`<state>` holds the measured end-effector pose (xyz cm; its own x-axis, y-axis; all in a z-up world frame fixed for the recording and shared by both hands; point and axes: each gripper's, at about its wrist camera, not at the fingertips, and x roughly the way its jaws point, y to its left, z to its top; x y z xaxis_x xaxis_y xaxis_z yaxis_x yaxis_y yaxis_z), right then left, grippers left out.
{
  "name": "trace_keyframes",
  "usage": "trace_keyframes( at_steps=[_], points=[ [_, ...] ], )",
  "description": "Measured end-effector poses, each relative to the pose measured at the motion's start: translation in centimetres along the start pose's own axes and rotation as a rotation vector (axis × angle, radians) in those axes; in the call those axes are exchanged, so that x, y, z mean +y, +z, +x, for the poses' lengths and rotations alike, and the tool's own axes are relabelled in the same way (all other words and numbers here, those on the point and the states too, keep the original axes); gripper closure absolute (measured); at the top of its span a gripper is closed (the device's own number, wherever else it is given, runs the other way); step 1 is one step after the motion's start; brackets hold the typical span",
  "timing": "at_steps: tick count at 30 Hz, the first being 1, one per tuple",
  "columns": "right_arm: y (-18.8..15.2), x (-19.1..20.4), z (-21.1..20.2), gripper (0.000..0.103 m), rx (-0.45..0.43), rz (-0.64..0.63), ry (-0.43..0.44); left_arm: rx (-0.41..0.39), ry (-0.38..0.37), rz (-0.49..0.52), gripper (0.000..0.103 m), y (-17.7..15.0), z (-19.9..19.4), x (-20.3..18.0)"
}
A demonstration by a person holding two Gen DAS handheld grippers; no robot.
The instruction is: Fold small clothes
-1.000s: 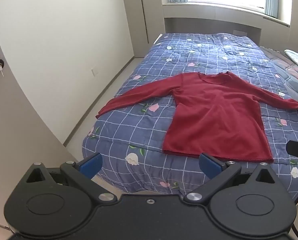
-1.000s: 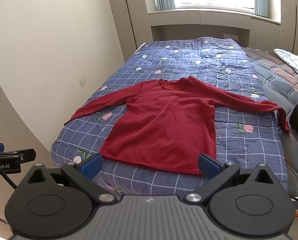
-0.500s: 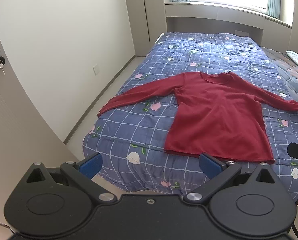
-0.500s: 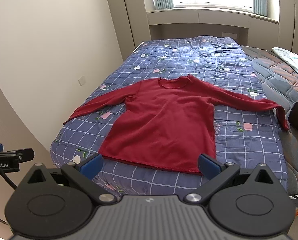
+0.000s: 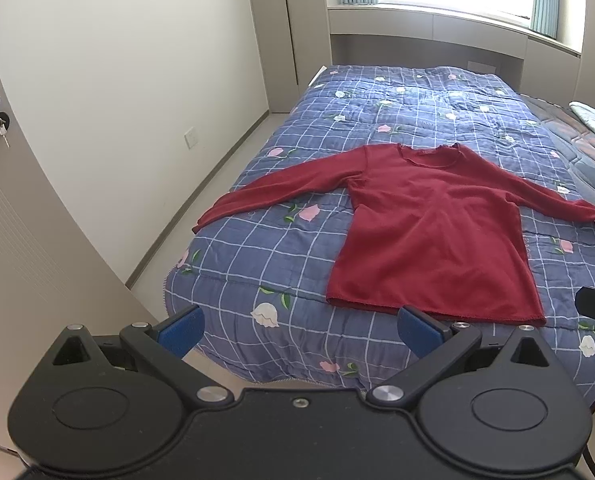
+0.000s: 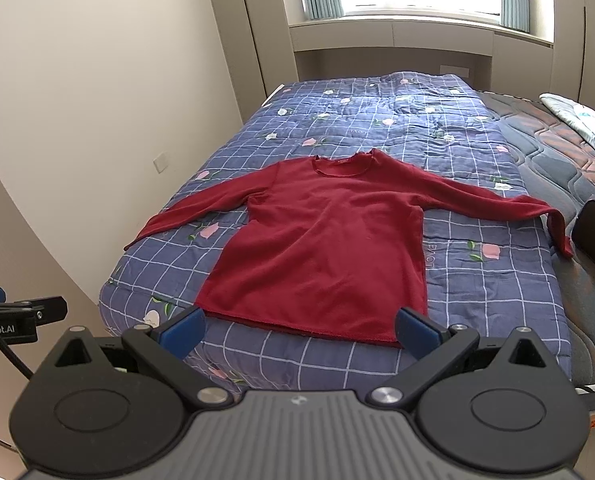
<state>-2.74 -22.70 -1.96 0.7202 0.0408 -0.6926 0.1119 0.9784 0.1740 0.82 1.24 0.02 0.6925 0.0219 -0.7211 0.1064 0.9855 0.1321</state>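
A dark red long-sleeved top [image 5: 425, 232] [image 6: 325, 248] lies flat and face up on the blue checked bedspread [image 5: 281, 256] [image 6: 477, 280], both sleeves spread out and its hem toward me. The right sleeve's cuff droops over the bed's right edge. My left gripper [image 5: 299, 330] hovers open in front of the bed's foot, its blue pads empty, left of the hem. In the right wrist view my right gripper [image 6: 299, 330] is open too, centred just short of the hem. Neither gripper touches the top.
A white wall and a strip of floor [image 5: 201, 204] run along the bed's left side, with a door [image 5: 1, 216] at near left. A quilted mattress with a folded cloth [image 6: 577, 120] lies to the right. A window ledge [image 6: 417, 28] is behind the bed.
Both views show the bed and top a little farther off and lower in frame than a second ago, so both grippers have drawn back or tilted up slightly. The top has not moved.
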Motion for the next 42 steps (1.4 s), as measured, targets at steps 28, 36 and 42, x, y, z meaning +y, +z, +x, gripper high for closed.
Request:
trace_keyframes(
  at_steps=[28,36,42],
  points=[
    [0.8,0.1,-1.8,0.000,-0.057,-0.017,-0.008,0.011,-0.052,-0.065,0.001,1.4,-0.7,0.4],
    [1.0,0.3,-2.5,0.000,-0.076,-0.011,-0.013,0.004,-0.077,-0.054,0.001,2.6,-2.0,0.1],
    [0.8,0.2,-2.7,0.000,-0.076,-0.001,-0.021,-0.007,-0.091,-0.047,0.001,2.9,-2.4,0.1]
  ],
)
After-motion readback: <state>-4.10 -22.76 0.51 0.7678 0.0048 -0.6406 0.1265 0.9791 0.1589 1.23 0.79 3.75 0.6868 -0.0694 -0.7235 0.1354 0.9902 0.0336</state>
